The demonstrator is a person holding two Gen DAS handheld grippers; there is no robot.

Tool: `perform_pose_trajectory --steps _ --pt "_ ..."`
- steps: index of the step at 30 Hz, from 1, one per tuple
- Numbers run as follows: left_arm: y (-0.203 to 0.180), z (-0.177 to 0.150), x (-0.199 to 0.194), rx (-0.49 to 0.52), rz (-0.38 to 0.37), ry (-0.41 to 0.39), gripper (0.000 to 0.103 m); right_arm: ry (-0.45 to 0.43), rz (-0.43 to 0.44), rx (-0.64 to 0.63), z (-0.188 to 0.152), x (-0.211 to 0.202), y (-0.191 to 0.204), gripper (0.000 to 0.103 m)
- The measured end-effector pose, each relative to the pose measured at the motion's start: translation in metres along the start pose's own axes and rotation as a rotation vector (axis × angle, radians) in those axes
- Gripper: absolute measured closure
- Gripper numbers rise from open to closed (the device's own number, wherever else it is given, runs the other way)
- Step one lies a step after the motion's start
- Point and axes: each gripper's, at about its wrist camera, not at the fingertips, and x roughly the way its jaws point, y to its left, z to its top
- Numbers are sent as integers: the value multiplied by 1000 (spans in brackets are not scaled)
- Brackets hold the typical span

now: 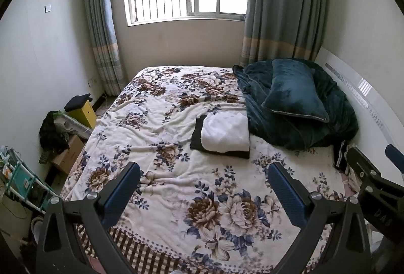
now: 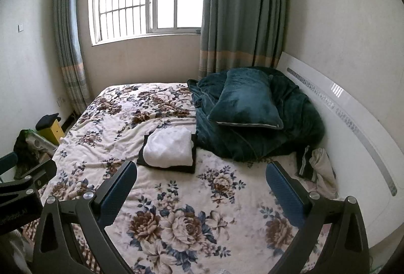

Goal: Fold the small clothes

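A folded white garment (image 1: 226, 132) lies on top of a folded black garment (image 1: 195, 133) in the middle of the bed; both show in the right wrist view too, the white one (image 2: 169, 147) over the black one (image 2: 166, 168). A crumpled pile of unfolded clothes (image 2: 318, 168), black and cream, lies by the headboard at the right. My left gripper (image 1: 204, 188) is open and empty above the floral bedspread (image 1: 161, 137), short of the folded stack. My right gripper (image 2: 202, 185) is open and empty, also short of the stack.
A dark green blanket (image 2: 252, 142) with a green pillow (image 2: 247, 102) is heaped at the bed's far right. A white headboard (image 2: 353, 122) runs along the right. Boxes, a yellow stool (image 1: 83, 109) and clutter stand on the floor at the left. A window and curtains are behind.
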Motion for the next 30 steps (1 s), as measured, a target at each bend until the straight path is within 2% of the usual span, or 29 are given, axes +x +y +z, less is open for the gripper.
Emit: perform_pose_trajectory --steps 30 --pt "6 1 -8 -9 17 -2 0 -2 8 -2 5 -2 9 0"
